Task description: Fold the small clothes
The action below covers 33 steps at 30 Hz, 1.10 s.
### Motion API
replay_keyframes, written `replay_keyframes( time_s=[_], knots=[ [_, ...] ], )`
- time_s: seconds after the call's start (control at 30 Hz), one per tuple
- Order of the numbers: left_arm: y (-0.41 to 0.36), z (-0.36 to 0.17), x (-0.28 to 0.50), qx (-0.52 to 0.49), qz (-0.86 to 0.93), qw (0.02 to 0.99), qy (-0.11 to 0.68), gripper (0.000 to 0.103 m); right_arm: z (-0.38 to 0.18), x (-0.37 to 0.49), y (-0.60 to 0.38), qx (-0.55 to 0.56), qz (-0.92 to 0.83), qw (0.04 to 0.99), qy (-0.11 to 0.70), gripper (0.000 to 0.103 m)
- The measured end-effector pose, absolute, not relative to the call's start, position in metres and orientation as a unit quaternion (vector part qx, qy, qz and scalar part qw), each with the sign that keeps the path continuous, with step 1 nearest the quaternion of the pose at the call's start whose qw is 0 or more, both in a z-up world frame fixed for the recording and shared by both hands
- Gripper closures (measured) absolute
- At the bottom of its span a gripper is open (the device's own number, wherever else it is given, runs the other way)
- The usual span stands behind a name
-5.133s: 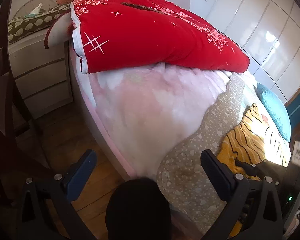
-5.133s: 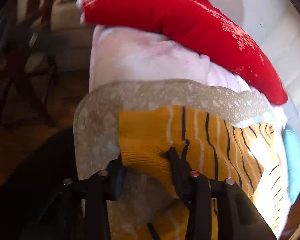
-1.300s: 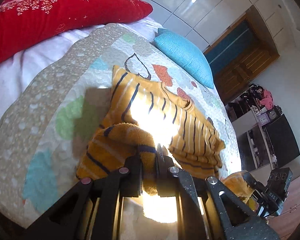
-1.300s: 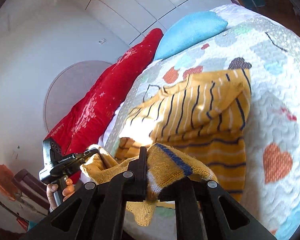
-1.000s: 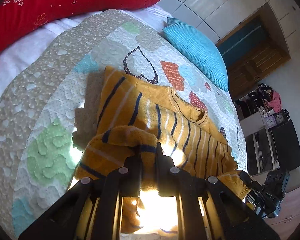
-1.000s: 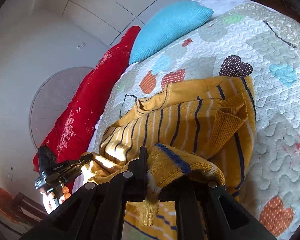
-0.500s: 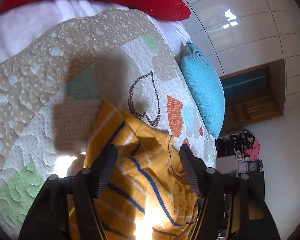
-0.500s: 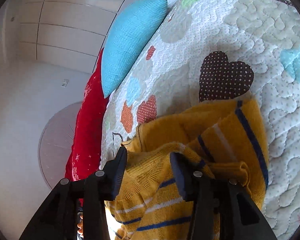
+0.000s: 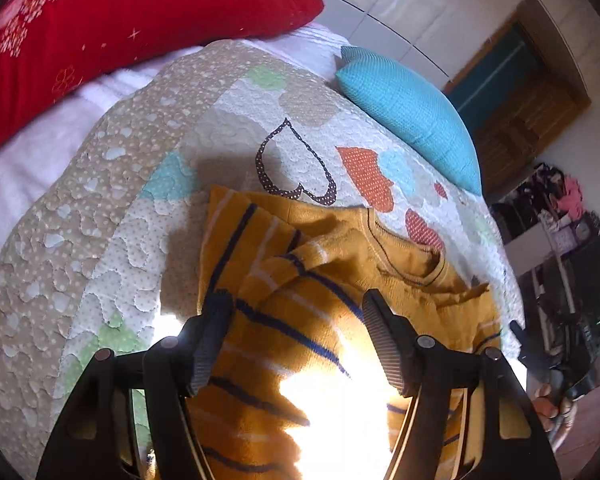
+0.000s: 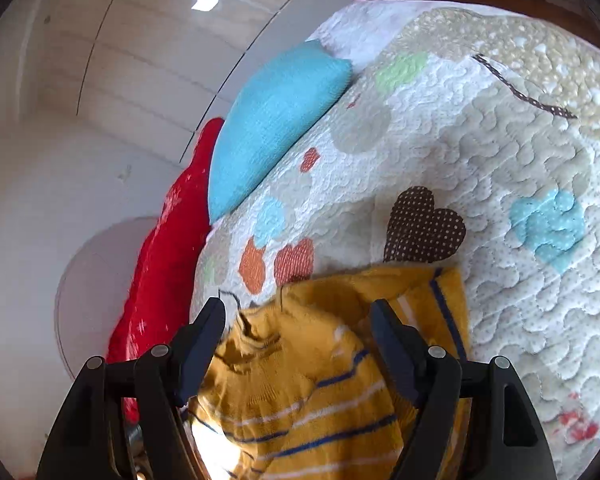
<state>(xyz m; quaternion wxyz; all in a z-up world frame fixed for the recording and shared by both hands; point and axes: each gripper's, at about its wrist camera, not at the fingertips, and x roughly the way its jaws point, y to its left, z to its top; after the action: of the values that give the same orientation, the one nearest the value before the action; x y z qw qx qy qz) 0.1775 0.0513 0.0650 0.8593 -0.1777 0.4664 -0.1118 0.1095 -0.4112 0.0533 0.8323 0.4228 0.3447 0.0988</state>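
A small mustard-yellow sweater with navy and white stripes (image 9: 300, 272) lies folded over itself on a quilted bedspread with heart patches (image 9: 112, 220). My left gripper (image 9: 296, 316) is open just above the sweater, its fingers either side of the folded-over layer and holding nothing. The sweater also shows in the right wrist view (image 10: 320, 392). My right gripper (image 10: 298, 320) is open over its neckline end, empty. A bright sun patch washes out the near part of the sweater.
A turquoise pillow (image 9: 412, 116) lies at the far side of the bed and a red quilt (image 9: 112, 20) at the head. A wardrobe wall and a wooden door (image 9: 516, 92) stand beyond. The quilt (image 10: 500, 160) stretches away to the right.
Both grippers were shut on the sweater's hem, carried it over toward the neckline, then opened and let it go. Now they have drawn back a little with jaws wide.
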Motion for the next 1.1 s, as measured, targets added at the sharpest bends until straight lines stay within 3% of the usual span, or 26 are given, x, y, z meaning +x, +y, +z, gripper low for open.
replay_keyframes(
  time_s=[0.13,0.2,0.27,0.33,0.4,0.67,0.87,0.97,1.0,1.03,1.07,1.1],
  knots=[
    [0.034,0.048,0.184,-0.076,-0.049,0.874,0.477,0.035,0.058,0.094,-0.348,0.274,0.142,0.864,0.397,0.045],
    [0.036,0.033,0.196,-0.068,-0.028,0.862,0.501,0.028,0.045,0.094,-0.326,0.226,0.148,0.864,0.424,0.046],
    [0.044,0.025,0.204,-0.087,-0.012,0.853,0.515,0.027,0.029,0.098,-0.325,0.191,0.099,0.874,0.436,0.050],
    [0.052,0.026,0.206,-0.108,-0.001,0.850,0.516,0.027,0.018,0.104,-0.337,0.164,0.031,0.886,0.433,0.071],
    [0.059,0.033,0.202,-0.125,0.010,0.847,0.516,0.027,0.017,0.105,-0.346,0.162,-0.002,0.888,0.431,0.078],
    [0.089,0.067,0.141,-0.128,-0.001,0.864,0.486,0.027,0.066,0.043,-0.321,0.120,0.021,0.916,0.382,0.073],
    [0.080,0.052,0.098,-0.038,0.010,0.873,0.486,0.027,0.016,0.012,-0.291,0.014,0.025,0.900,0.435,0.073],
    [0.091,0.028,0.097,0.004,0.049,0.865,0.499,0.026,0.005,-0.003,-0.313,0.023,0.008,0.904,0.427,0.074],
    [0.099,0.023,0.097,-0.004,0.048,0.863,0.502,0.022,0.004,-0.005,-0.320,0.014,-0.025,0.902,0.431,0.073],
    [0.107,0.022,0.095,-0.020,0.045,0.863,0.502,0.020,0.004,-0.007,-0.327,0.004,-0.055,0.898,0.436,0.050],
    [0.114,0.023,0.093,-0.036,0.046,0.864,0.500,0.020,0.004,-0.009,-0.335,0.001,-0.078,0.896,0.437,0.036],
    [0.119,0.025,0.090,-0.045,0.048,0.865,0.498,0.020,0.006,-0.012,-0.345,0.011,-0.090,0.894,0.438,0.031]
  ],
)
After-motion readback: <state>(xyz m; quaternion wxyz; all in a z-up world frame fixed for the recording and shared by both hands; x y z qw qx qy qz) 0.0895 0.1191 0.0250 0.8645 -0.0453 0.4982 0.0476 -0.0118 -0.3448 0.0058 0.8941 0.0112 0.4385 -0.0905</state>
